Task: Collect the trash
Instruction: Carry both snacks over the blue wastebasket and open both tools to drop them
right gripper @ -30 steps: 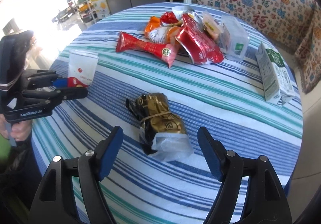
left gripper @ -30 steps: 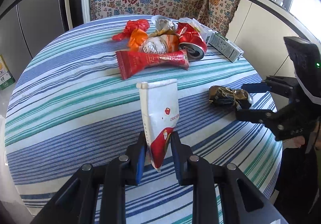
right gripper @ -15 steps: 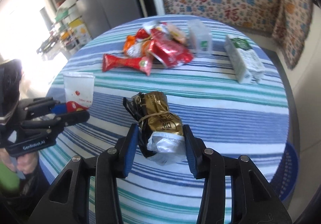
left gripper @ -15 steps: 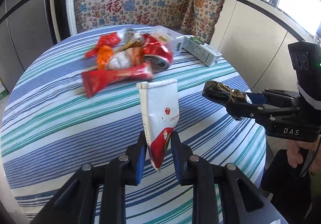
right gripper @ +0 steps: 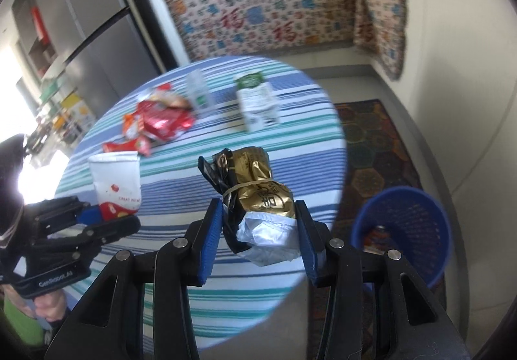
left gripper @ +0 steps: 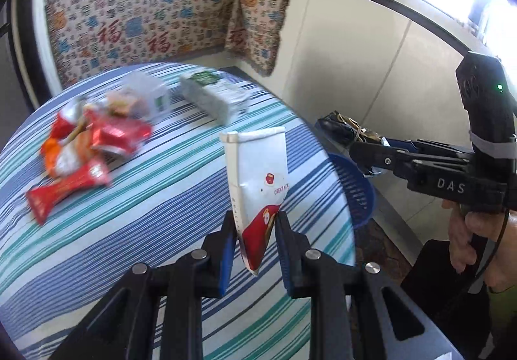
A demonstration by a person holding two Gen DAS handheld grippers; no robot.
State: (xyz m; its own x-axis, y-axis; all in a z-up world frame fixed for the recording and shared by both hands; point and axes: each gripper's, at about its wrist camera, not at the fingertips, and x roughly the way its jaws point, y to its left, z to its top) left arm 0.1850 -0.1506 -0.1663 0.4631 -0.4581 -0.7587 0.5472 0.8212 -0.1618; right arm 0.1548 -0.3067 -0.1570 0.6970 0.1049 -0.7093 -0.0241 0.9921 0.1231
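Note:
My left gripper (left gripper: 253, 232) is shut on a white and red pouch (left gripper: 258, 179) and holds it upright above the striped round table (left gripper: 135, 231). It shows in the right wrist view too (right gripper: 116, 182). My right gripper (right gripper: 260, 231) is shut on a gold and black bag (right gripper: 258, 195) tied with a rubber band, lifted over the table's right edge. That bag also shows in the left wrist view (left gripper: 349, 130). A blue mesh bin (right gripper: 404, 231) stands on the floor right of the table.
A pile of red and orange wrappers (left gripper: 90, 147), a clear box (left gripper: 147, 95) and a white and green carton (left gripper: 210, 95) lie on the far side of the table. A patterned cloth covers the bench (left gripper: 155, 14) behind. A rug (right gripper: 374, 147) lies on the floor.
My right gripper closed on the gold bag and lifted it off the table toward the right edge. Both grippers swung right, bringing the blue bin into view. The left still holds the pouch.

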